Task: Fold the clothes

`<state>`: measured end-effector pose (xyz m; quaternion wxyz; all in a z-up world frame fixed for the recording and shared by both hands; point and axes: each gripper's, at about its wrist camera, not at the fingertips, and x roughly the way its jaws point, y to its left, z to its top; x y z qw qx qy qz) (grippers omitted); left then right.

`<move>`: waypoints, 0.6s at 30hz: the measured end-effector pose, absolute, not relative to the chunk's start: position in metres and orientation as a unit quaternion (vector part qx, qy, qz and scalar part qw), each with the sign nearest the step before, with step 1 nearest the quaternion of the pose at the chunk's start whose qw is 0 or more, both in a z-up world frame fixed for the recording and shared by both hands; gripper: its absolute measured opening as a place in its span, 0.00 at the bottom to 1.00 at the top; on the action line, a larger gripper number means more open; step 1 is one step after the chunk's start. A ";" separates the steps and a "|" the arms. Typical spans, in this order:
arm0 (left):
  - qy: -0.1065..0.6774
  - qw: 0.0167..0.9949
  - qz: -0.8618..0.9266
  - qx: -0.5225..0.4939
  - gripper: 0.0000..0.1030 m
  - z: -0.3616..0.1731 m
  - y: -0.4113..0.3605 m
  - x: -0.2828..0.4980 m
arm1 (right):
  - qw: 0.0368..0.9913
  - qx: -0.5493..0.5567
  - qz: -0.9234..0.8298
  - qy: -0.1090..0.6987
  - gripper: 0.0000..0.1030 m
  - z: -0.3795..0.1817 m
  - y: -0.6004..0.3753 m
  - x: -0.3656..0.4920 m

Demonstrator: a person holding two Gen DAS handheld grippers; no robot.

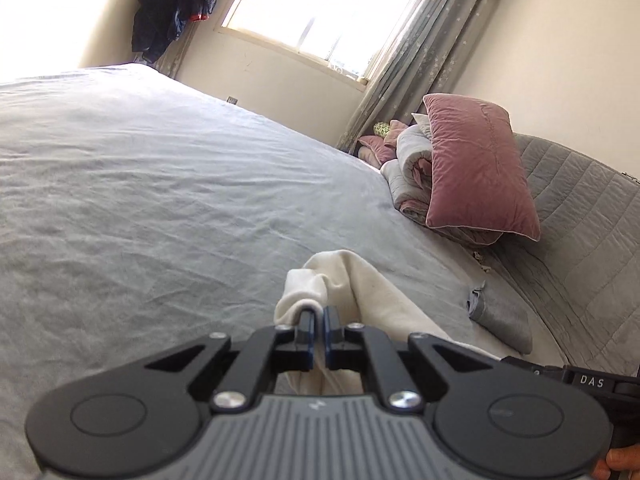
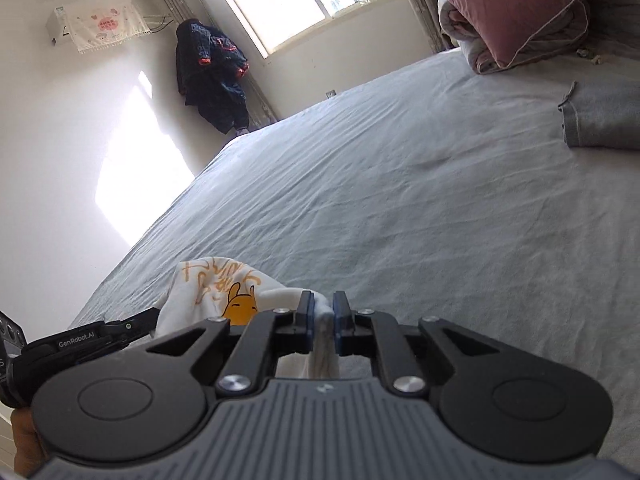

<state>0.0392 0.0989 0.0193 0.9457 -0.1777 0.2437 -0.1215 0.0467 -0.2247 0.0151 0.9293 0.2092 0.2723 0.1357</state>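
Cloth between both my grippers: left gripper (image 1: 319,312) pinches a cream fold of the shirt (image 1: 360,280); right gripper (image 2: 322,308) clamps another bunched edge of it, jaws nearly closed. Shirt hangs slack above the bed (image 1: 140,180), near its edge, long axis running between my hands. Folded grey garment (image 2: 600,124) lies apart, toward the pillow (image 2: 512,4).

Soft matt cloth garment (image 2: 208,292); wrinkled matt bedsheet (image 1: 140,184); velvety pillow (image 1: 476,164).
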 end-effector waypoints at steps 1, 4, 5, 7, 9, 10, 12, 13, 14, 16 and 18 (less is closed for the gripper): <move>0.236 0.950 -0.119 -0.167 0.04 0.028 0.096 0.044 | 0.940 0.195 0.122 0.253 0.10 0.023 -0.226 0.047; 0.213 0.961 -0.113 -0.136 0.04 0.054 0.088 0.057 | 0.961 0.160 0.090 0.208 0.10 0.043 -0.231 0.055; 0.205 0.964 -0.110 -0.125 0.04 0.062 0.085 0.061 | 0.965 0.151 0.079 0.197 0.10 0.048 -0.232 0.061; 0.189 0.971 -0.106 -0.104 0.04 0.079 0.080 0.070 | 0.973 0.135 0.060 0.179 0.10 0.057 -0.236 0.074; 0.177 0.977 -0.093 -0.070 0.04 0.091 0.073 0.085 | 0.977 0.121 0.044 0.168 0.10 0.062 -0.242 0.090; 0.175 0.979 -0.086 -0.053 0.04 0.094 0.069 0.094 | 0.979 0.114 0.038 0.164 0.10 0.063 -0.244 0.098; 0.171 0.982 -0.071 -0.020 0.04 0.098 0.061 0.113 | 0.982 0.100 0.025 0.157 0.10 0.065 -0.249 0.116; 0.170 0.983 -0.062 -0.003 0.04 0.098 0.056 0.123 | 0.983 0.095 0.020 0.157 0.10 0.064 -0.250 0.124; 0.170 0.984 -0.052 0.017 0.04 0.096 0.051 0.133 | 0.983 0.090 0.015 0.157 0.10 0.062 -0.251 0.133; 0.172 0.983 -0.036 0.050 0.04 0.091 0.042 0.155 | 0.984 0.080 0.003 0.159 0.10 0.056 -0.252 0.152; 0.183 0.980 -0.024 0.069 0.04 0.082 0.036 0.179 | 0.984 0.066 -0.007 0.163 0.10 0.048 -0.250 0.167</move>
